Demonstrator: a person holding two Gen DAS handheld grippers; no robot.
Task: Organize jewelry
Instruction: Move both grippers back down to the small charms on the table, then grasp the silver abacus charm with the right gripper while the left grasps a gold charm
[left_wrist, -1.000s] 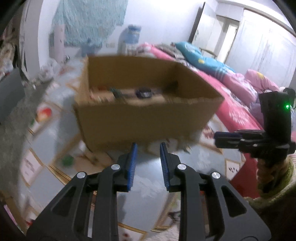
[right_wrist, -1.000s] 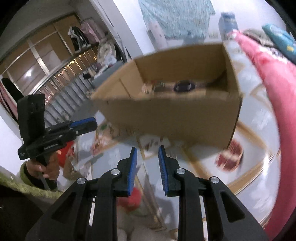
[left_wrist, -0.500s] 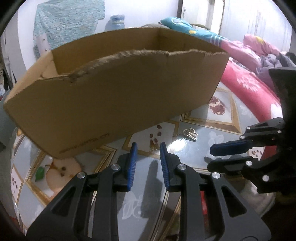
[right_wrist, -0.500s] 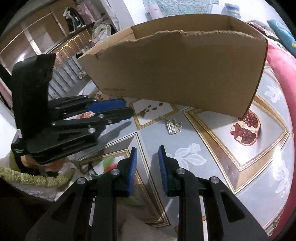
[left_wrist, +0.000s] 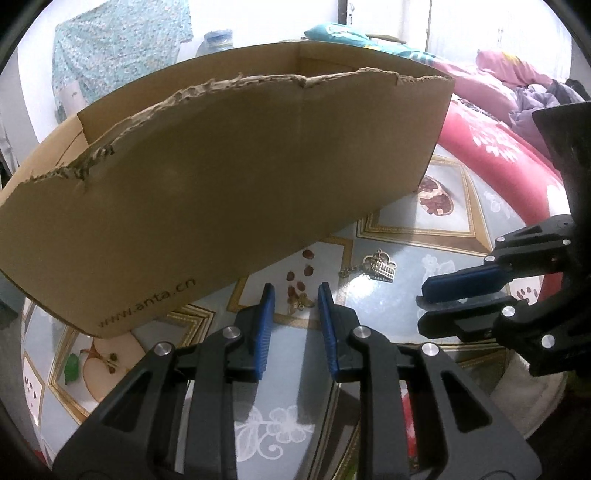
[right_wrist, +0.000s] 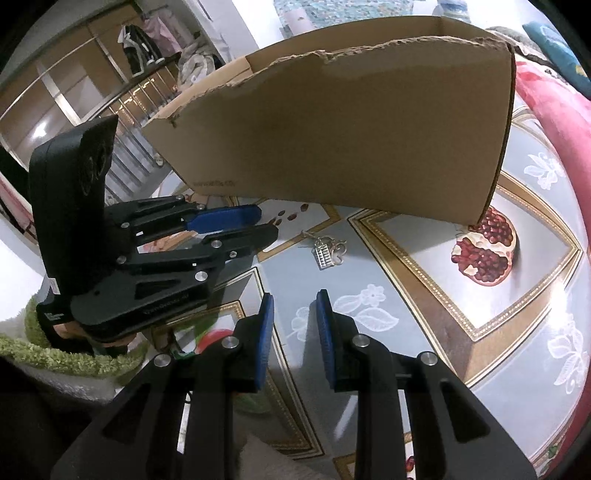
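Hovering above fruit-print tablecloth (right_wrist: 424, 332), right gripper (right_wrist: 294, 317) shows narrow gap, nothing between blue pads. Left gripper (left_wrist: 294, 308) points down at small gold trinket (left_wrist: 301, 301) lying on cloth just beyond fingertips, jaws closing, nothing gripped. Silver charm with chain (right_wrist: 328, 253) lies on cloth farther out, just before torn-edged cardboard box (left_wrist: 229, 184). Pink bedding (left_wrist: 495, 136) behind.

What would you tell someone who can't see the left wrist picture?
The left gripper hangs over a fruit-patterned tablecloth, jaws empty and closing, near a small silver charm on a chain. A torn-edged cardboard box stands behind, and the right gripper reaches in from the right.
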